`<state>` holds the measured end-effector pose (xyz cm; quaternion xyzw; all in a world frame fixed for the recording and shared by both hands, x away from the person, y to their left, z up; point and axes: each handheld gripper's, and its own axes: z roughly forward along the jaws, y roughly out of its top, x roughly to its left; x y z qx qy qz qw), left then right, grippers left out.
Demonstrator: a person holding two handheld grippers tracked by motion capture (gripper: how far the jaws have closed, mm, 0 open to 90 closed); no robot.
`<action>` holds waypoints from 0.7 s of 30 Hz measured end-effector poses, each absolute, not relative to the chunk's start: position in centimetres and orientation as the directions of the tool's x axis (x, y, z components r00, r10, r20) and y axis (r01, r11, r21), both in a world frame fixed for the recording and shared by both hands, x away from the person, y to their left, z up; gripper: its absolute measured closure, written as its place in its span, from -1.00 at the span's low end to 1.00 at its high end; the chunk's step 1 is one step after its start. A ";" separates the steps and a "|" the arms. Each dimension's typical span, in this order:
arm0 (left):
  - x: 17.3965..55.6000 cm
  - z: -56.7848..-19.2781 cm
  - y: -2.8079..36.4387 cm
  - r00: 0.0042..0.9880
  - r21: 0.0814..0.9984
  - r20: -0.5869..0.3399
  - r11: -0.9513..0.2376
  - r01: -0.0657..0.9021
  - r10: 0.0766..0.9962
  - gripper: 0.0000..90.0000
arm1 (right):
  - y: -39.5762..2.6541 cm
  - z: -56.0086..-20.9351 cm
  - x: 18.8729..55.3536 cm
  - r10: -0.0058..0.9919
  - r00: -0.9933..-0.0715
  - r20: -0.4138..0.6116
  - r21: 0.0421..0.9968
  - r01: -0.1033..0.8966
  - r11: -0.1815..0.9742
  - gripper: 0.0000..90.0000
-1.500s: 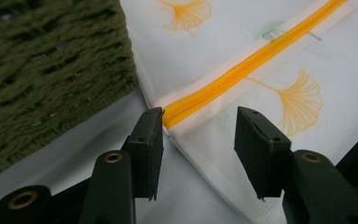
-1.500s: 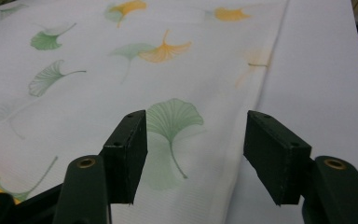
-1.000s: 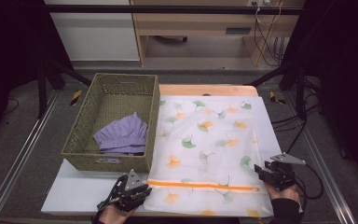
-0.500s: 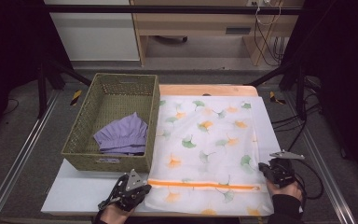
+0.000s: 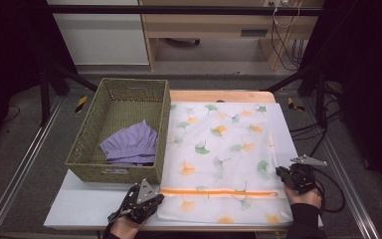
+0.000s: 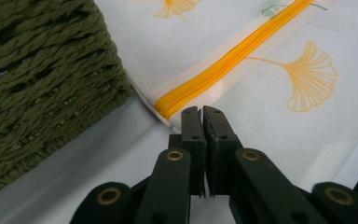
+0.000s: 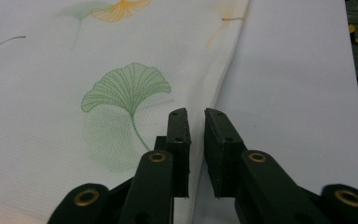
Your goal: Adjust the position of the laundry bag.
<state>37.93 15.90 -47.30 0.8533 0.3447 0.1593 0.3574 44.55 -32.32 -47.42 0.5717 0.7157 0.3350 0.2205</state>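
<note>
A: What are my grippers doing?

B: Your left gripper [image 6: 201,112] has its jaws nearly together, a thin slit between them. They sit at the near left corner of the mesh bag [image 5: 224,149], right at the end of its orange zipper [image 6: 223,65]. I cannot tell whether fabric is pinched between them. They closed and then eased apart slightly.

A: And the right?

B: Your right gripper [image 7: 196,114] has a narrow gap between its jaws. They have just been opening from a near-closed position. Nothing is held. The jaws straddle the bag's right edge, by a green leaf print [image 7: 126,88].

A: Where is the bag?

B: Flat on the white board [image 5: 84,209], just right of the basket [image 5: 87,144], touching its side. The zipper runs across the bag near your edge.

A: What is in the basket?

B: A folded purple cloth [image 5: 132,144], in the near right part.

A: How are my hands placed?

B: Both are low at the bag's near end, the left hand [image 5: 124,226] at its left corner, the right hand [image 5: 303,199] at its right edge, grippers pointing away from you.
</note>
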 end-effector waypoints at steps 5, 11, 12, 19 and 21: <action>37.5 -46.6 15.9 0.724 0.758 0.035 -0.490 0.430 0.689 0.66 | -32.3 -47.1 44.0 0.966 -0.251 0.060 0.760 0.638 0.119 0.43; 37.3 -45.7 14.9 0.747 0.791 0.045 -0.480 0.379 0.663 0.32 | -32.1 -46.4 42.4 0.965 -0.249 0.075 0.810 0.580 0.087 0.02; 37.2 -45.5 14.6 0.752 0.792 0.054 -0.487 0.368 0.657 0.29 | -32.1 -46.3 42.1 0.965 -0.246 0.091 0.809 0.583 0.073 -0.03; 37.5 -44.6 13.2 0.767 0.814 0.067 -0.480 0.328 0.638 0.10 | -31.8 -46.0 40.8 0.964 -0.238 0.116 0.822 0.568 0.041 -0.13; 37.9 -44.4 12.7 0.772 0.817 0.064 -0.477 0.323 0.633 0.05 | -31.7 -45.9 40.4 0.965 -0.234 0.122 0.830 0.557 0.031 -0.13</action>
